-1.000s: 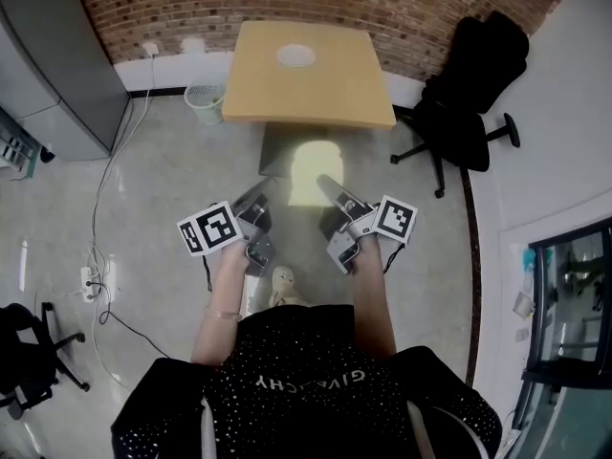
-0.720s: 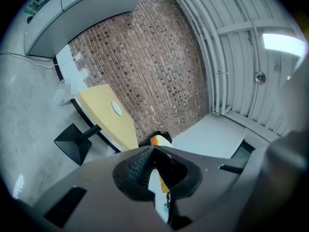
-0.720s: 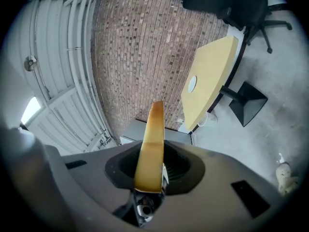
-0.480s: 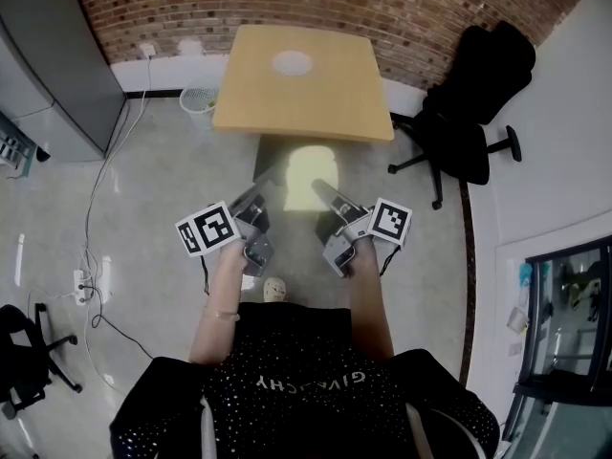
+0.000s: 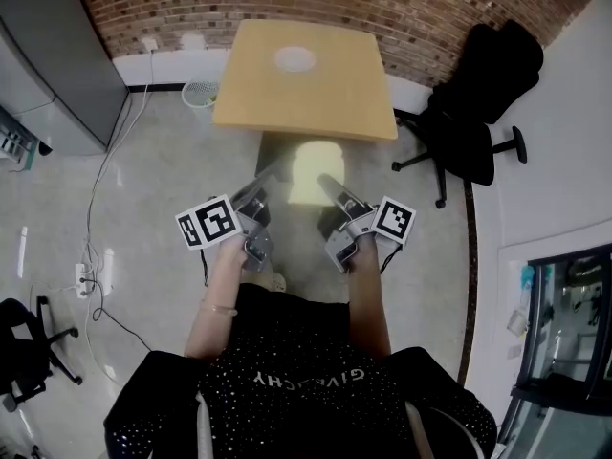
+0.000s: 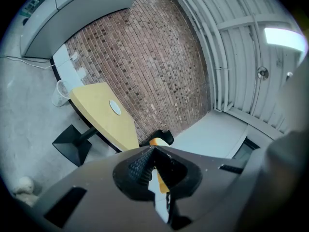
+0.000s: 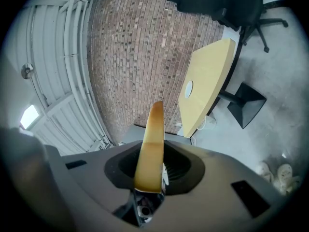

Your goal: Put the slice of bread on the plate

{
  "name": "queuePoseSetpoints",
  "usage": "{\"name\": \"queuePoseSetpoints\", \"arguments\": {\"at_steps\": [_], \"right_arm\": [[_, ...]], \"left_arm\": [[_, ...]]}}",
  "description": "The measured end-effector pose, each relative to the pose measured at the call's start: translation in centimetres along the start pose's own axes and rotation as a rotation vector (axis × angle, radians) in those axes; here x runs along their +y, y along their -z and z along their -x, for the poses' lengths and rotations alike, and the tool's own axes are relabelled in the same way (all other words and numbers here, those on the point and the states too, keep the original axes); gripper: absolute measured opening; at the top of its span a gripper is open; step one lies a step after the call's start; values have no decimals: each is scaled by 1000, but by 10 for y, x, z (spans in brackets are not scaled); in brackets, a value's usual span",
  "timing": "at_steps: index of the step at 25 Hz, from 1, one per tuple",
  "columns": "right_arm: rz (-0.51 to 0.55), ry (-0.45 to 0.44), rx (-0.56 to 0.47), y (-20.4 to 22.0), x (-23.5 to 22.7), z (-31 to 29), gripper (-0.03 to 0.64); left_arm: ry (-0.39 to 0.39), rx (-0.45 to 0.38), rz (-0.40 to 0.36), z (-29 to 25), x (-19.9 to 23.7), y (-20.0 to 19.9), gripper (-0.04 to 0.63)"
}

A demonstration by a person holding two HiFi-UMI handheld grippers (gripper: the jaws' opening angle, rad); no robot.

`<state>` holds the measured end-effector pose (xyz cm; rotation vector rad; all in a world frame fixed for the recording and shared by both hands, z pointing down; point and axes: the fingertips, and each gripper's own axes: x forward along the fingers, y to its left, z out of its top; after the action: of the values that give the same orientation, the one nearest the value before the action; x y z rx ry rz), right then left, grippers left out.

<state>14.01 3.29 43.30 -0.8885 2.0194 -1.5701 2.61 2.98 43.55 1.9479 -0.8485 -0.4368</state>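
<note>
The carry is in hand; the bread slice (image 5: 314, 170) is clamped edge-on in the right gripper (image 5: 327, 185); the left gripper (image 5: 275, 172) is closed on nothing; the white plate (image 5: 295, 59) lies well apart at twelve o'clock; next, the slice must be brought over it and laid flat.

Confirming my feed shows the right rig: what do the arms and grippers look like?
The left gripper and right gripper are grey, each with a white cube of black square markers; claw pads are black and ribbed. Thin bracelet on the left wrist, black speckled top with pale lettering.
</note>
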Motion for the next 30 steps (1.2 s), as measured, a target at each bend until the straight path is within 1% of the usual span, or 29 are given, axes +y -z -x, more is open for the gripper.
{"name": "queuePoseSetpoints", "arguments": {"at_steps": [3, 5, 7, 10, 13, 15, 17, 21, 25, 30], "right_arm": [[-19, 4, -23, -1, -6, -2, 95], [-9, 6, -27, -2, -6, -2, 95], [-4, 10, -26, -10, -11, -9, 95], [-26, 31, -34, -28, -23, -24, 95], [-29, 14, -65, -47, -20, -44, 95], [-40, -15, -96, -64, -15, -57, 95], [-36, -27, -104, -78, -13, -69, 95], [13, -2, -87, -96, -17, -96, 95], [-2, 10, -80, -116, -25, -121, 95], [2, 25, -100, -157, -30, -150, 95]], "left_arm": [[0, 9, 1, -2, 5, 2, 11], [4, 4, 0, -4, 8, 0, 11], [12, 3, 0, -13, 12, -5, 11], [12, 24, 14, -33, 22, -12, 11], [12, 21, 23, -50, 29, -31, 11], [16, 16, 18, -63, 30, -45, 11], [13, 13, 10, -74, 32, -57, 11], [7, 17, 8, -96, 44, -79, 11], [-1, 22, 20, -119, 59, -100, 11], [3, 42, 20, -161, 71, -131, 11]]}}
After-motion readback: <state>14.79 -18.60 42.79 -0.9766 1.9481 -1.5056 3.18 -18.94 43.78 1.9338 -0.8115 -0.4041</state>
